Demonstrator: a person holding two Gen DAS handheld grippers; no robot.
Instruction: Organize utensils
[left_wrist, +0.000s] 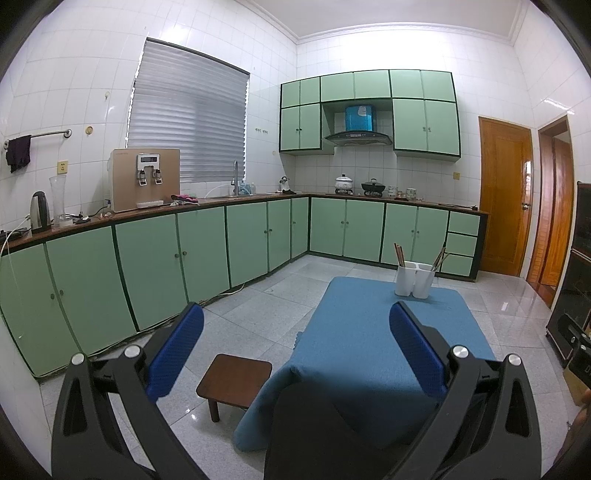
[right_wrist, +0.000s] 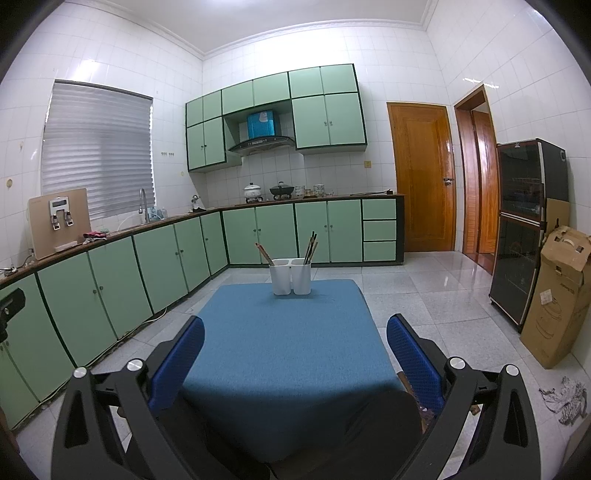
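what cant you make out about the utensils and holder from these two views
- Utensil count and type: the sticks in the white holder are too small and far in both views.
- Holder's inside: hidden by its walls.
- Table's near edge: covered by the right gripper body; in the left view, by the left gripper.

Green cabinets (left_wrist: 155, 266) carry a countertop with a water dispenser (left_wrist: 146, 179), an electric kettle (left_wrist: 40, 211) at its left end and a faucet (left_wrist: 235, 177) further right. A small wooden stool (left_wrist: 233, 380) stands on the floor before the cabinets; a cardboard box (right_wrist: 557, 295) leans well apart, beside a dark cabinet (right_wrist: 528, 229).
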